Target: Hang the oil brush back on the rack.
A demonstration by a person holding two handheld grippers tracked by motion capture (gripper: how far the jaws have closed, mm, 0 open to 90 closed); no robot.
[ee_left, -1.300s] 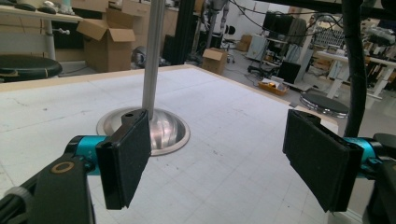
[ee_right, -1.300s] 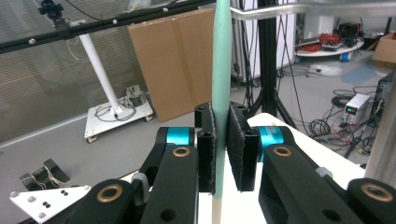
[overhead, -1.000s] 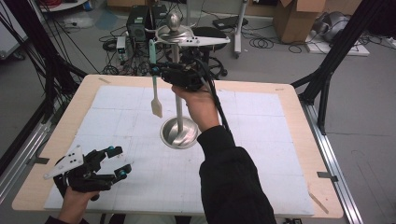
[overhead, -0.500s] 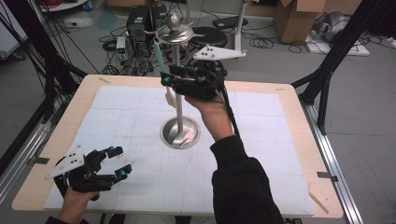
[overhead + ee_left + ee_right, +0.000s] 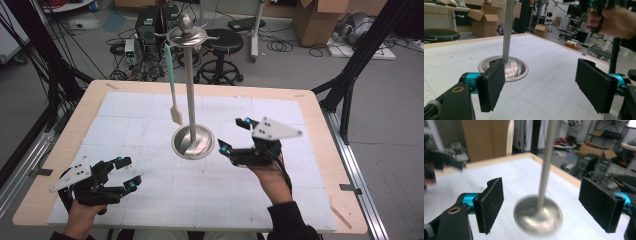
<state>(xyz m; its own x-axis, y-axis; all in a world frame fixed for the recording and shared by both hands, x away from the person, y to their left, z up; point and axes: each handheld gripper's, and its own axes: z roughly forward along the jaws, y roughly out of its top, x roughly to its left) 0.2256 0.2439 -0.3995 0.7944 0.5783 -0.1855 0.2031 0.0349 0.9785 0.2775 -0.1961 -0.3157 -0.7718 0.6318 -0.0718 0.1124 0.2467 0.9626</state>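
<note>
A metal stand rises from a round base (image 5: 192, 142) at the table's middle, its pole (image 5: 190, 90) ending in a hooked top. A teal-handled spatula (image 5: 172, 85) hangs from that top, blade down, clear of the mat. My right gripper (image 5: 234, 135) hovers just right of the base; its jaws have just been opening and nothing is between them. In the right gripper view the base (image 5: 539, 216) lies beyond the open gripper (image 5: 546, 205). My left gripper (image 5: 126, 173) rests open at the near left, facing the base (image 5: 511, 68).
A white gridded mat (image 5: 300, 120) covers the wooden table (image 5: 320, 130). Behind the far edge stand a black stool (image 5: 222, 42), tangled cables and cardboard boxes (image 5: 315, 20). Black frame posts (image 5: 350, 75) flank the table.
My right gripper let go of the spatula at the stand's top, opened, and dropped down and right to beside the base. The spatula now hangs from the stand. The left gripper stayed put.
</note>
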